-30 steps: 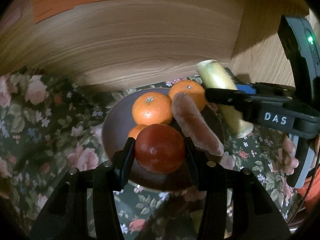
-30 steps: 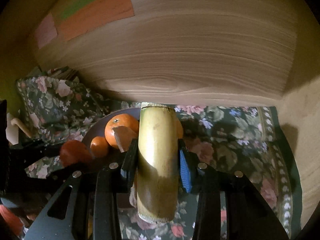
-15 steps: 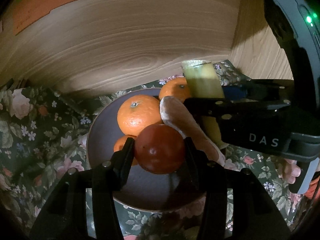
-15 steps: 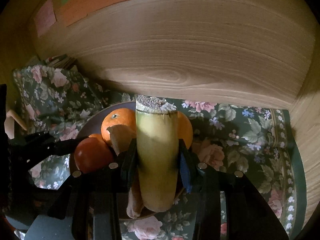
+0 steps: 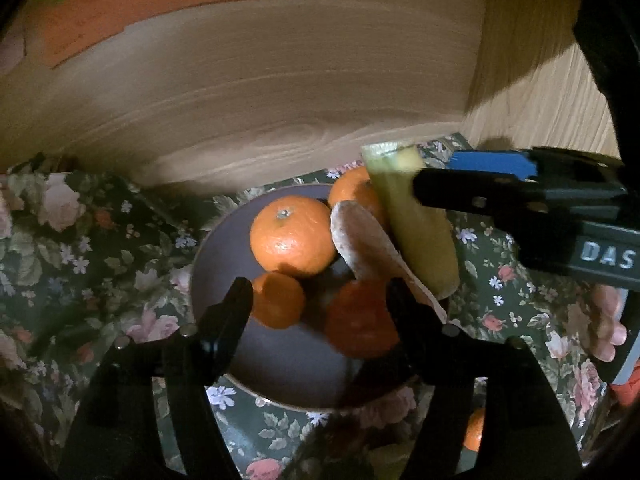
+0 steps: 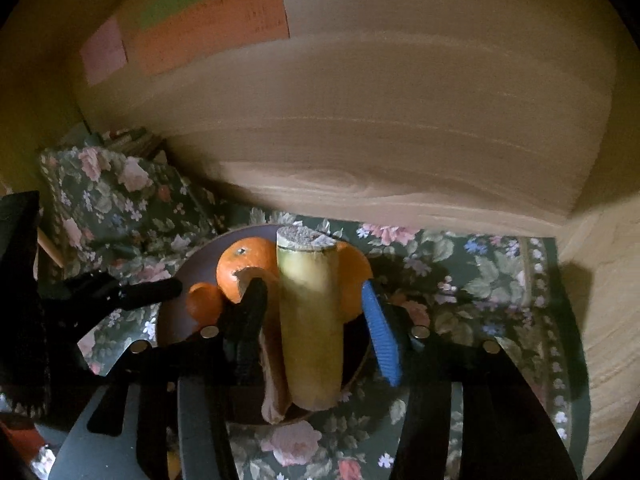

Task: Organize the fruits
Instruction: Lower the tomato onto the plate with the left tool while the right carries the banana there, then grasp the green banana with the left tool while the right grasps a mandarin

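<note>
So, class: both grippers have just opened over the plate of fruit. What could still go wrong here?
1. The yellow-green stalk lies over the plate rim with its near end past the edge; it may tip or slide off.
2. The red fruit sits between the left gripper fingers, against the right one; pulling back could drag or roll it.
3. The right gripper still straddles the stalk and could nudge it while lifting.

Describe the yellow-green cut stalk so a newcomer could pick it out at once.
Start at the round purple-grey plate on the floral cloth, below the wooden panel. On the plate's right rim lies the yellow-green cut stalk, between the right gripper's open jaws. Unlike the round oranges beside it, it is a long cylinder with a flat sawn end.
</note>
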The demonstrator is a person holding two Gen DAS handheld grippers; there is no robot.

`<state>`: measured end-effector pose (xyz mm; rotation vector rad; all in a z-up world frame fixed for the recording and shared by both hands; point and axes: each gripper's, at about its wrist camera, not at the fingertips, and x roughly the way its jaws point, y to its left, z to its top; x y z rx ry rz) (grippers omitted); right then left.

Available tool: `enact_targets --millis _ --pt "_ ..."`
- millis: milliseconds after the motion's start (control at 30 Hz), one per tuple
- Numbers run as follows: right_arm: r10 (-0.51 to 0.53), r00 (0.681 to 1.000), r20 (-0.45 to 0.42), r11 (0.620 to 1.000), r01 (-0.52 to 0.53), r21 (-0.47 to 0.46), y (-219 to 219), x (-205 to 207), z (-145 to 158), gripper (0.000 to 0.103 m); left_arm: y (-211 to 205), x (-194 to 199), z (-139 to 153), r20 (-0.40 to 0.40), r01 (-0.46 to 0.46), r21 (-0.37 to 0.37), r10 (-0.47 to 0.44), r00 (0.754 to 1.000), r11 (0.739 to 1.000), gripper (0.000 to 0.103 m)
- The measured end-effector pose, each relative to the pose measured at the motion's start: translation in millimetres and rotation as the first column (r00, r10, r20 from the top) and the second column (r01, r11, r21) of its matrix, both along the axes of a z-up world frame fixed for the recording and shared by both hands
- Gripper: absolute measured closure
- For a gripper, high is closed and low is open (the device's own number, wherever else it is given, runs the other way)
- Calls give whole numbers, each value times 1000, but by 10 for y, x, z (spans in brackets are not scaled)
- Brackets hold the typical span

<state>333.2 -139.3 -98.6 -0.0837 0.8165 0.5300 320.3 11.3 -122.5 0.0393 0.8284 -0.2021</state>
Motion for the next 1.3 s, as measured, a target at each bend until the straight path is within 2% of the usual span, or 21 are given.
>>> enact_targets --millis 300,467,867,900,1033,1133,1233,1300 --pt "-2 998 58 1000 1 5 -167 -378 115 57 160 -381 206 29 -23 -28 24 999 999 34" --pt "3 997 74 1000 -4 5 -210 -660 71 50 238 -625 239 28 -33 -45 35 999 998 34" --pt "68 997 -34 997 -67 24 -123 -1143 -370 50 226 -1120 53 -28 -11 -101 8 1000 995 34" --pt "74 996 -46 997 -73 22 -104 -1167 -421 50 207 -1159 29 -33 -7 -104 3 999 995 35" --pt "93 992 -81 996 -94 -11 -30 -1198 -554 50 183 -1207 -49 -54 11 -128 -18 998 992 51" --pt "93 990 -109 995 -97 -28 23 -1159 -648 51 166 -1241 -101 -67 16 -141 -26 997 990 55" --pt "86 990 -108 995 -90 -37 46 -1124 -684 58 146 -1234 -166 -83 19 -146 -31 996 989 55" --pt "93 989 -113 995 -97 -27 47 -1106 -681 68 137 -1230 -167 -87 22 -156 -36 996 987 55"
